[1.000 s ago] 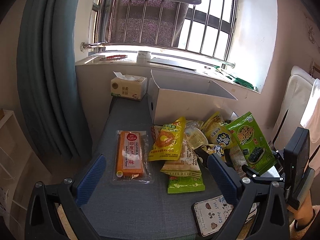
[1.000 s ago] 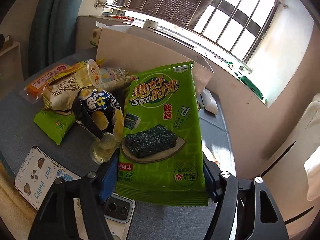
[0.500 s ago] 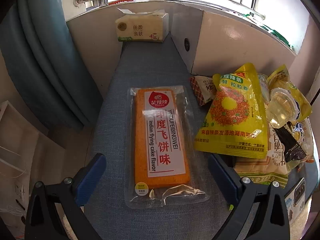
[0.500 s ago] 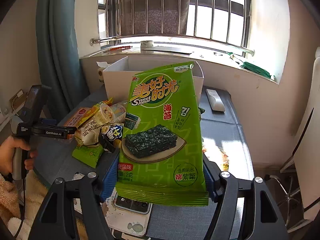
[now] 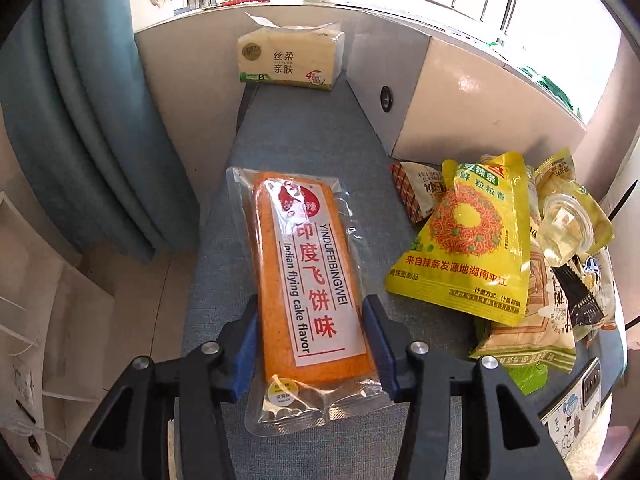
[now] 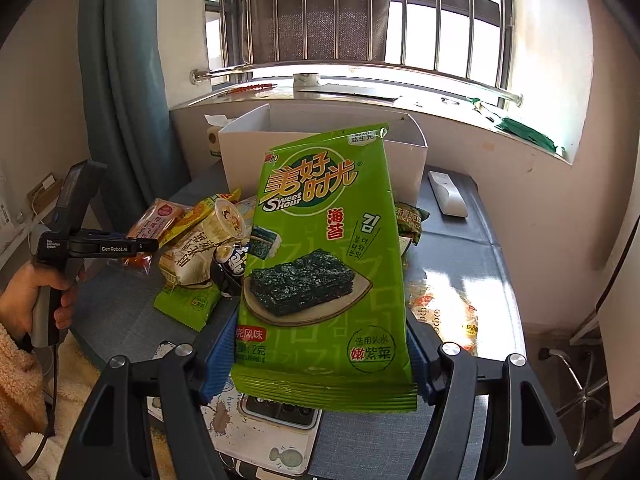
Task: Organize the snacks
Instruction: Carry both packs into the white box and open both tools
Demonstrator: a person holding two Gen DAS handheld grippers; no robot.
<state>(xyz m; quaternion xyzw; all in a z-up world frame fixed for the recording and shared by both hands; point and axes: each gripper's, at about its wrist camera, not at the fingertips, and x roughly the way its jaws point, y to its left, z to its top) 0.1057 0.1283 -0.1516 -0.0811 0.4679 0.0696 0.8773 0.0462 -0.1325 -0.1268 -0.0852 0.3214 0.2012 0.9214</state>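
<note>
- Left tongs [image 5: 312,344] closing, pads either side of the orange cake packet [image 5: 308,276] lying on the surface [image 5: 296,136].
- Right tongs [image 6: 320,356] clamp the green seaweed bag [image 6: 324,264], lifted upright.

Tissue pack [image 5: 291,59] — remote [image 6: 447,199] (white)

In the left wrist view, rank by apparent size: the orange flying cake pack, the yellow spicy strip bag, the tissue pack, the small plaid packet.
1. Orange flying cake pack, though it lies nearest the camera, between the closing left gripper fingers.
2. Yellow spicy strip bag.
3. Tissue pack, farthest away, so its true rank is unsure.
4. Plaid packet, partly covered.
</note>
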